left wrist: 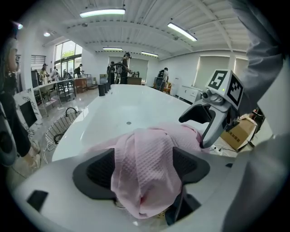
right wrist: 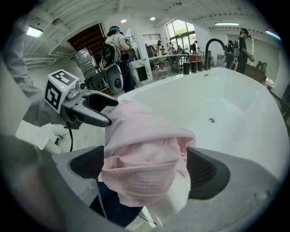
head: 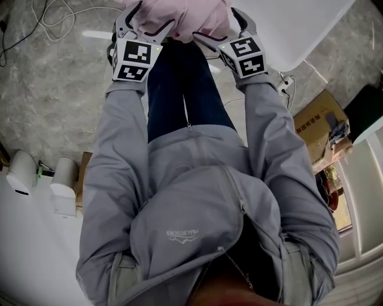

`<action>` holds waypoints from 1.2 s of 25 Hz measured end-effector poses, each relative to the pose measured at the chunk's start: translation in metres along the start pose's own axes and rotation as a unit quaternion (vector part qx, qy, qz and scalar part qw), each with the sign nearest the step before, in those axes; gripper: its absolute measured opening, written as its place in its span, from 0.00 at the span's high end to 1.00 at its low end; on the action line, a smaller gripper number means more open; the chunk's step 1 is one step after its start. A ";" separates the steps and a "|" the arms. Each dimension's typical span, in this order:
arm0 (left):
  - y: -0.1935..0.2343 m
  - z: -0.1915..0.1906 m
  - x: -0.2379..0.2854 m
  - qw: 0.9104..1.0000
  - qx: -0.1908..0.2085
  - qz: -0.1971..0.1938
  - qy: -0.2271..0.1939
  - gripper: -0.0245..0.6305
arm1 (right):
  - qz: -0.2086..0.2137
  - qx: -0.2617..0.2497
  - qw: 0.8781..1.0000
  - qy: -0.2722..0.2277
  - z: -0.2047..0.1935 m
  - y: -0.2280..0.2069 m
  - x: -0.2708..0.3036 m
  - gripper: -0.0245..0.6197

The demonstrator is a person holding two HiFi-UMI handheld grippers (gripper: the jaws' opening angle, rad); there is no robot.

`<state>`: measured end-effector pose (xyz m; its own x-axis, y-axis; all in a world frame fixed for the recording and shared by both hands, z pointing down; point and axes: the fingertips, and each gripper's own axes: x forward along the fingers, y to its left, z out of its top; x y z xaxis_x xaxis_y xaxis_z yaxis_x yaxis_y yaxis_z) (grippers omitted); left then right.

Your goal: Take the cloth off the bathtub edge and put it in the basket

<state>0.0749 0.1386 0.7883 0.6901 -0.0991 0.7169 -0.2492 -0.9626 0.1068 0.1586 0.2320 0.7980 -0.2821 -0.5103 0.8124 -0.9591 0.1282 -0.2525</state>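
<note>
Left gripper [left wrist: 146, 171] and right gripper [right wrist: 144, 168] each have their jaws clamped on the pink cloth [head: 179, 17], holding it bunched between the 2 of them, lifted close to the white bathtub [left wrist: 131, 106].

No legible text; jacket logo [head: 182, 234] and cardboard box [head: 320, 122] print too small.

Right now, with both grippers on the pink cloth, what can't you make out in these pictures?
- Cloth: the head view's top edge cuts it off, so its full spread is unseen.
- Bathtub edge: in both gripper views the cloth covers the near part, so whether cloth and edge touch cannot be told.
- Basket: small, at the far left of the left gripper view, partly behind the tub. Its inside is unseen.
</note>
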 end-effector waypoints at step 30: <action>-0.030 -0.014 0.034 0.974 0.192 -0.034 0.114 0.45 | 0.063 -0.149 0.981 0.109 -0.019 0.009 0.037 0.50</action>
<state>0.0966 0.1678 0.8190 0.5170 -0.0154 0.8559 0.0940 -0.9928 -0.0747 0.1388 0.2306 0.8357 -0.3660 -0.2853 0.8858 -0.8720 0.4377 -0.2193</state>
